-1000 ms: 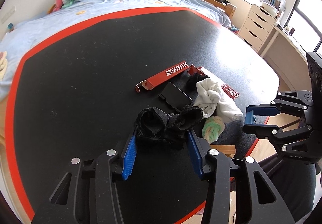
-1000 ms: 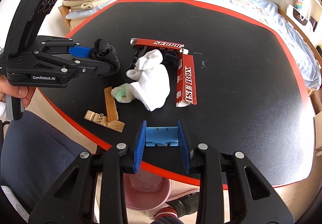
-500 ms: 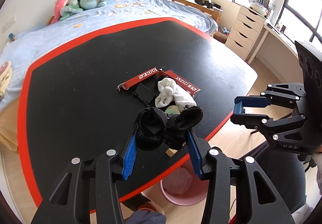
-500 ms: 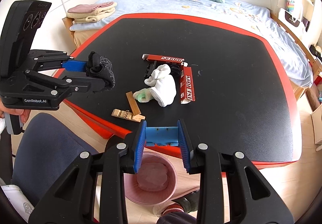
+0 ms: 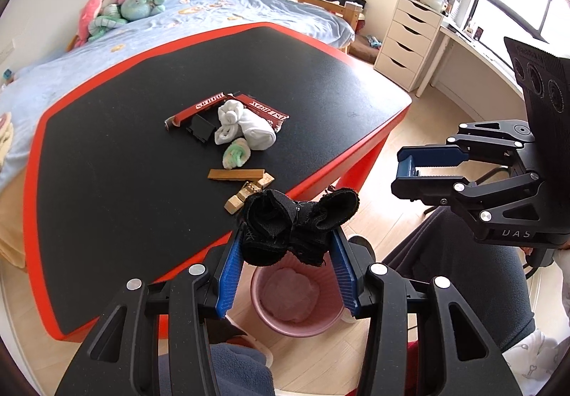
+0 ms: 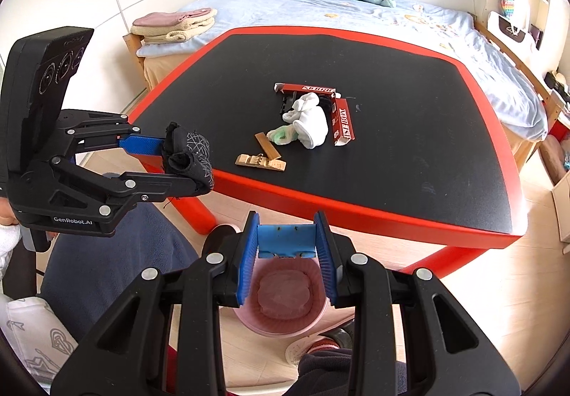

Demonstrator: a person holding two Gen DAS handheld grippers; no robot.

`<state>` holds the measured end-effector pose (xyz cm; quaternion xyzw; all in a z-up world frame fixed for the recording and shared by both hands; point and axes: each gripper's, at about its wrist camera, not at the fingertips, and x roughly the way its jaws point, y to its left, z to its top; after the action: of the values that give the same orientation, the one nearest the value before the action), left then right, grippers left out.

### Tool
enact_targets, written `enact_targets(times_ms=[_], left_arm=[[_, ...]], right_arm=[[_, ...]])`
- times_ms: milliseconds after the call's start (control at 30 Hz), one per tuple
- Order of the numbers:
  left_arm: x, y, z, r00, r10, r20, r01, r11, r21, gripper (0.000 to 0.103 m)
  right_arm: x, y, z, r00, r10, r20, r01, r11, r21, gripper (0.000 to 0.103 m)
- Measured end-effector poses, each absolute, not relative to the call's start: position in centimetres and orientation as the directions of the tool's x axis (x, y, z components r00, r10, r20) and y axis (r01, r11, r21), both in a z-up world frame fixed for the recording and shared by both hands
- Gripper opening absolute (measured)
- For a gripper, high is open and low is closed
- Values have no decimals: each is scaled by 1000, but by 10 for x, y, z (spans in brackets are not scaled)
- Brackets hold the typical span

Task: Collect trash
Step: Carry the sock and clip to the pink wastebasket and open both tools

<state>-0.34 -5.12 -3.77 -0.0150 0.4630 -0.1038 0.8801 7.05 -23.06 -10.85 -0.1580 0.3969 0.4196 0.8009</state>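
Note:
My left gripper (image 5: 285, 250) is shut on a black sock (image 5: 295, 221) and holds it in the air over the pink bin (image 5: 295, 303) on the floor by the table's near edge. In the right wrist view the left gripper (image 6: 178, 161) with the black sock (image 6: 187, 157) is at the left. My right gripper (image 6: 286, 246) is open and empty above the pink bin (image 6: 285, 300); it also shows in the left wrist view (image 5: 406, 171). On the black table (image 6: 392, 146) lie a white sock (image 6: 310, 120), a green-white sock (image 6: 281, 136), red box pieces (image 6: 342, 125) and wood pieces (image 6: 263, 155).
The table has a red rim (image 6: 356, 210) and red legs. A bed (image 6: 356, 11) with plush toys stands behind it. A white drawer unit (image 5: 409, 40) is at the right in the left wrist view. My legs sit beside the bin.
My left gripper has lifted the black sock off the table and drawn it back over the bin. My right gripper has also pulled back from the table, still open.

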Motion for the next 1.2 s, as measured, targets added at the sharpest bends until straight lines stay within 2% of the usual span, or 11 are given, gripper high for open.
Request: enact_targets(times_ms=[400,467,500,533,567,600,633,833,1200], left_arm=[[-22,-66,-47,519,-221,-826,191,971,-140,46],[-22,-67,-47,512,-228,-828,195,970,-147,48],[-23,-67,-47,516,-230,-825,194,970,-149,51],[-23,-66,-46,520,-222,-825,189,972,-142,60],[-24,-65,-46,526,-218,-822,184,973,-141,66],[-24,-63,-45,536,-214,-817,174,975,-141,82],[-25,-61,-43,549,-211,-809,164,976,-143,89],[-24,-55,-43,557,-183,-810,132,982,-132,95],[-25,-49,-40,567,-164,-807,109,986,-124,95]], right_arm=[[57,-239,-118,303,557,-773,-794,596,118,32],[58,-240,-118,299,563,-770,-796,592,124,32],[59,-241,-118,300,561,-772,-794,595,124,39],[60,-242,-118,307,559,-770,-790,601,121,60],[59,-244,-118,316,560,-766,-785,608,120,71],[60,-246,-118,323,563,-761,-779,614,124,87],[61,-247,-118,324,563,-760,-774,620,129,93],[65,-248,-123,322,546,-773,-755,641,137,96],[67,-248,-125,315,542,-780,-746,648,149,98]])
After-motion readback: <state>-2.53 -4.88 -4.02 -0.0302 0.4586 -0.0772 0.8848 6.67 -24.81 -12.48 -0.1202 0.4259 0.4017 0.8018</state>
